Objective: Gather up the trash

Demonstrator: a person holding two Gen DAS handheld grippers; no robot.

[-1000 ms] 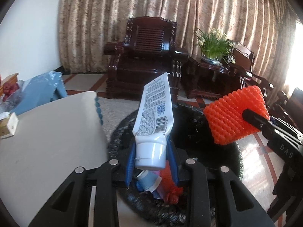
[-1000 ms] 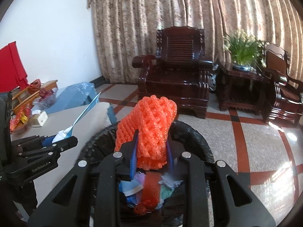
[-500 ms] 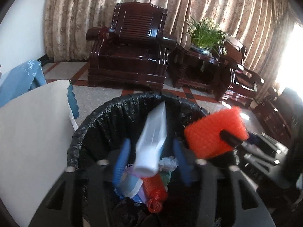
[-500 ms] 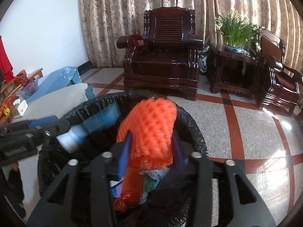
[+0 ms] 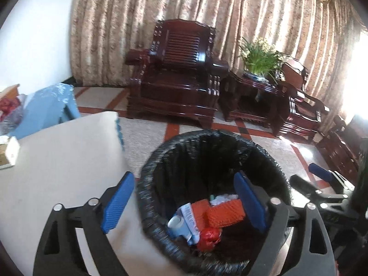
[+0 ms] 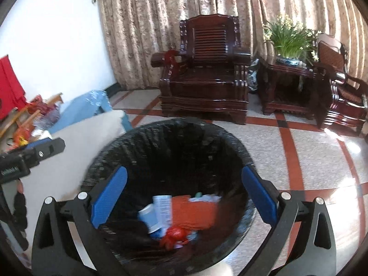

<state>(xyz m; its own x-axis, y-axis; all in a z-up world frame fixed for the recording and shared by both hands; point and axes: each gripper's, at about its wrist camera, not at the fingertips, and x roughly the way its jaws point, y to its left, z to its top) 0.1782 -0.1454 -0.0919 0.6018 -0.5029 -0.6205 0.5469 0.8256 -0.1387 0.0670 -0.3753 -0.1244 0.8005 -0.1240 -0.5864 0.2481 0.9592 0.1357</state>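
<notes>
Risk first: catching the black liner (image 5: 260, 151) of the bin (image 5: 207, 135) with a wide-spread finger on the way out, and so tipping the bin or dragging the liner off its rim. Cause: both tools poised low over the mouth, pads straddling the rim in each wrist view. Second risk: collision between the two tools, close side by side over the same opening. Third: overlooked rubbish on the bench (image 5: 57, 165), where a small box (image 5: 9, 151) sits at the far left edge; whether trash or not, cannot tell.

Left hand-held gripper (image 5: 184, 176): jaws opening, close to full spread, nothing between the blue pads, nothing held. Right hand-held gripper (image 6: 184, 170): same, jaws opening wide, empty.

Task's things, both in the bin: tube (image 5: 181, 222) lying on the heap at the bottom, cap end toward the camera, below and between the left tool's fingers, well clear of them. Orange foam net (image 5: 224, 212) just beside the tube, touching it, nearer the left tool's right-hand finger; from the right wrist view, below the middle of the open jaws. Red knotted bag (image 5: 208, 238) nearer the camera than both.
</notes>
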